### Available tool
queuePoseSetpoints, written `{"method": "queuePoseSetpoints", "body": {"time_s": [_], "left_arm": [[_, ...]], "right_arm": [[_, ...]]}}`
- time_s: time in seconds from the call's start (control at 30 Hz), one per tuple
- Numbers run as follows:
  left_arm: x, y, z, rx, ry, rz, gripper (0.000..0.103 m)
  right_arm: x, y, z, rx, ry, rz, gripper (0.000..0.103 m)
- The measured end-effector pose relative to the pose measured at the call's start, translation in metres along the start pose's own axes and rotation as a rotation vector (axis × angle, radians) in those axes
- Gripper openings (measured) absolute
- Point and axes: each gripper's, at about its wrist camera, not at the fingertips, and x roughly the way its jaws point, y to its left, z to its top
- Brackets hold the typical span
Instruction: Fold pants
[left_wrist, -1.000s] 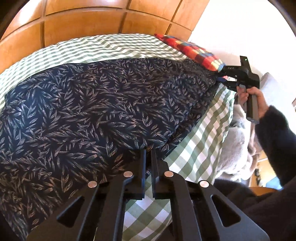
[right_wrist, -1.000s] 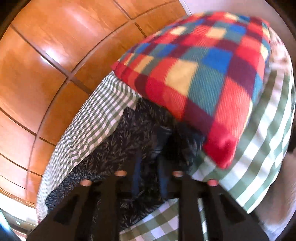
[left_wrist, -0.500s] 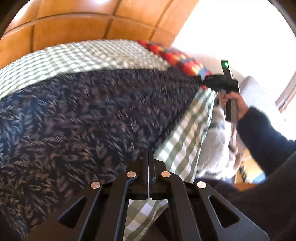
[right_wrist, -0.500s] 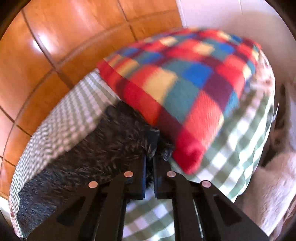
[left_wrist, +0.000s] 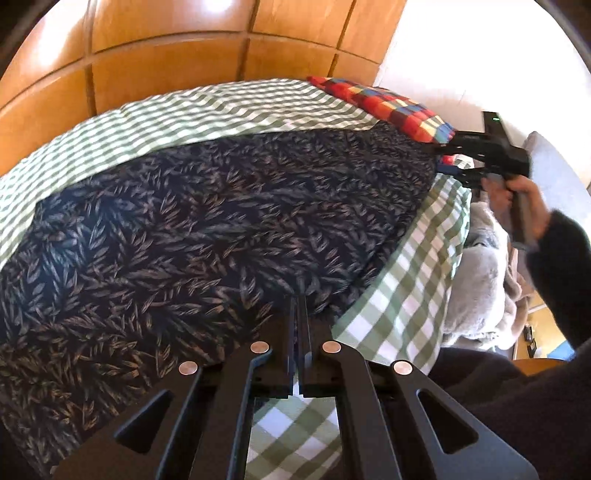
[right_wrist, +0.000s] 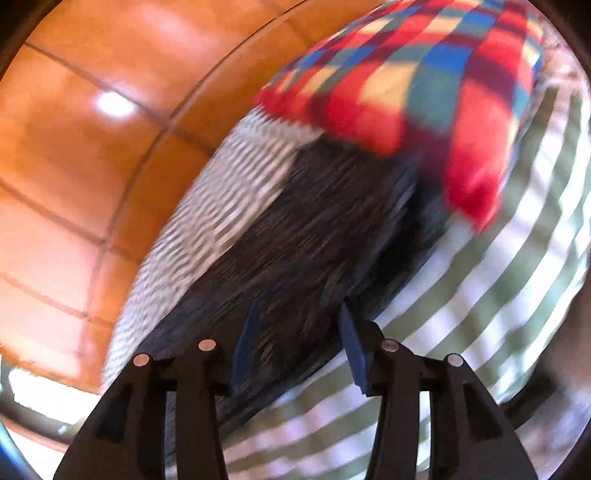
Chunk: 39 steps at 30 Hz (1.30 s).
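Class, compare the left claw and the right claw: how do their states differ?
The left claw is shut on the pants edge; the right claw is open, its fingers apart over the pants. The left view is sharp; the right is motion-blurred. Both are black.

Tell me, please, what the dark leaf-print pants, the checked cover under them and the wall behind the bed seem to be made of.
Pants: thin woven cloth, matte; they lie soft and slightly rippled. The fibre cannot be told.
Checked cover: woven fabric, green-and-white gingham, matte, probably cotton-like.
Wall: wood or wood-veneer panels with a glossy finish; seams divide them, and in the right wrist view a bright reflection shows.
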Motion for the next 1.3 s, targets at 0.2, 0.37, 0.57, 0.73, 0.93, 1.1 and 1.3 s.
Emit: {"method": "queuePoseSetpoints", "body": {"time_s": [0.2,0.37,0.57,0.73,0.93,1.1,1.3], "left_arm": [[0.010,0.000,-0.006,0.007,0.023,-0.009,0.000],[0.005,0.004,-0.007,0.007,0.005,-0.027,0.000],[-0.006,0.012,-0.006,-0.031,-0.033,-0.049,0.000],[-0.041,0.023,-0.004,-0.075,-0.107,-0.112,0.000],[-0.054,0.040,-0.023,-0.137,-0.076,-0.102,0.000],[-0.077,0.048,-0.045,-0.111,-0.074,0.094,0.000],[-0.078,0.041,-0.060,0.006,-0.036,0.147,0.041]], "right_arm": [[0.022,0.036,-0.033,-0.067,0.097,0.074,0.044],[0.038,0.049,-0.050,-0.093,0.154,0.076,0.028],[0.043,0.063,-0.060,-0.158,0.155,0.037,0.004],[0.020,0.078,-0.063,-0.275,0.158,0.025,0.004],[0.048,0.058,-0.070,-0.228,0.214,-0.053,0.004],[0.042,0.068,-0.071,-0.262,0.254,0.009,0.018],[0.047,0.110,-0.107,-0.411,0.369,0.123,0.022]]}}
